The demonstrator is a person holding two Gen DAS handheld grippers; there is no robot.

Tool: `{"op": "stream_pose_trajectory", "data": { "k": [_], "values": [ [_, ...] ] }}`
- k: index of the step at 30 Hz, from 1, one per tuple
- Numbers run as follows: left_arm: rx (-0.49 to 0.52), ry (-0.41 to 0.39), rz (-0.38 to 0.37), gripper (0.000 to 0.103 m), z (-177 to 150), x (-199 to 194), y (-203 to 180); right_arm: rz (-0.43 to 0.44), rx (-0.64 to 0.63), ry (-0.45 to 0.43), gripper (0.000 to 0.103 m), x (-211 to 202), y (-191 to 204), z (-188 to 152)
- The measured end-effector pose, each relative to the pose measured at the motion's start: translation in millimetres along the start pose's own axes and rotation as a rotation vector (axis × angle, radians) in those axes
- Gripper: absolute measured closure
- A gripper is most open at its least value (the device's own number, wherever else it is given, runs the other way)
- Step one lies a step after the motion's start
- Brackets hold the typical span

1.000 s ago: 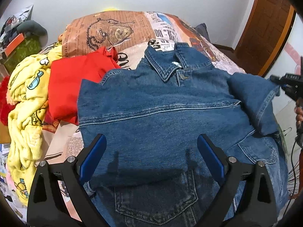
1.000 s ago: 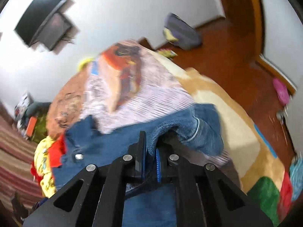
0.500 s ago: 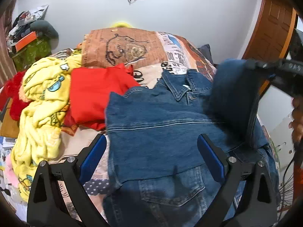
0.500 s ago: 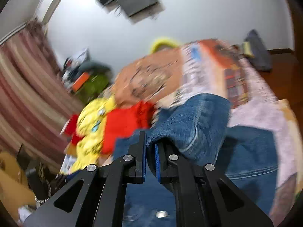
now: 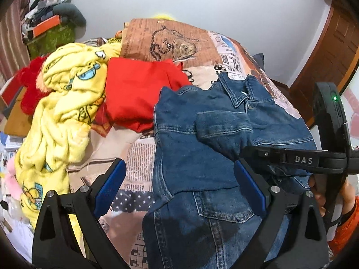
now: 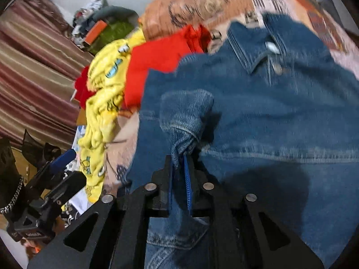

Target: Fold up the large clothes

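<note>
Two grippers tilt down over the bed (image 5: 170,40): the left gripper (image 5: 179,188) hovers with fingers wide and empty, while the right gripper (image 6: 179,168), its jaws opening, has the sleeve (image 6: 186,116) between narrow fingers. Yellow blanket (image 5: 67,103) and red garment (image 5: 139,94) crowd the bed's left edge; the denim jacket (image 5: 202,157) lies toward its right edge.

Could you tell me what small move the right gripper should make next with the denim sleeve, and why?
Probably finish letting go and draw back. The sleeve already lies folded across the jacket body, and the right gripper is opening its jaws with the cuff between them. The left gripper hovers open, holding nothing.
</note>
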State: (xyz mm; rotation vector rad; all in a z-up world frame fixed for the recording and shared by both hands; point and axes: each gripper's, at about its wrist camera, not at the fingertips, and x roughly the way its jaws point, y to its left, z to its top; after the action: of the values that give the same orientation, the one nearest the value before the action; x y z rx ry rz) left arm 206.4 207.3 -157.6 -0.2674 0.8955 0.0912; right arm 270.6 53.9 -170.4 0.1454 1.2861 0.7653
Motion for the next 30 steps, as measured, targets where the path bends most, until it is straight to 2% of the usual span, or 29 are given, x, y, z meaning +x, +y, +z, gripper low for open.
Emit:
{"op": "stream_pose_trajectory", "data": {
  "k": [1,3,5,10,14,17,19,22,23,27,30],
  "values": [
    [-0.003,0.005,-0.001,0.006,-0.5,1.4,0.2,0.003,0.016,0.024,0.078,-1.2,-3.7,-0.1],
    [-0.006,0.016,-0.012,0.006,-0.3,4.8,-1.7,0.007,0.029,0.041,0.058,-10.0,-7.7,-0.3],
    [-0.006,0.024,-0.028,0.006,1.6,7.1,-6.0,0.017,0.009,0.018,0.056,-29.7,-10.6,-0.2],
    [0.032,0.037,-0.064,0.006,12.9,15.7,-31.5,-0.064,-0.028,-0.125,0.05,-85.9,-21.9,5.8],
    [0.088,0.053,-0.084,0.006,21.5,28.1,-59.6,-0.182,-0.058,-0.276,0.047,-147.0,-41.7,10.1],
    [0.102,0.088,-0.113,0.006,28.5,44.9,-75.9,-0.288,-0.068,-0.345,0.036,-181.3,-61.7,10.5],
    [0.102,0.113,-0.116,0.006,31.5,57.5,-83.4,-0.347,-0.07,-0.367,0.035,-196.3,-74.6,9.2],
    [0.098,0.148,-0.095,0.006,34.8,78.8,-88.9,-0.429,-0.066,-0.358,0.035,-212.6,-103.1,-1.1],
    [0.095,0.159,-0.086,0.009,35.4,85.9,-89.6,-0.448,-0.06,-0.343,0.035,-212.6,-112.7,-5.0],
    [0.076,0.209,-0.054,0.034,34.9,107.3,-86.5,-0.496,-0.017,-0.251,0.035,-198.3,-148.2,-22.1],
    [0.065,0.207,-0.051,0.043,33.1,108.7,-79.4,-0.477,0.051,-0.187,0.035,-179.8,-177.3,-35.2]
  ]
}}
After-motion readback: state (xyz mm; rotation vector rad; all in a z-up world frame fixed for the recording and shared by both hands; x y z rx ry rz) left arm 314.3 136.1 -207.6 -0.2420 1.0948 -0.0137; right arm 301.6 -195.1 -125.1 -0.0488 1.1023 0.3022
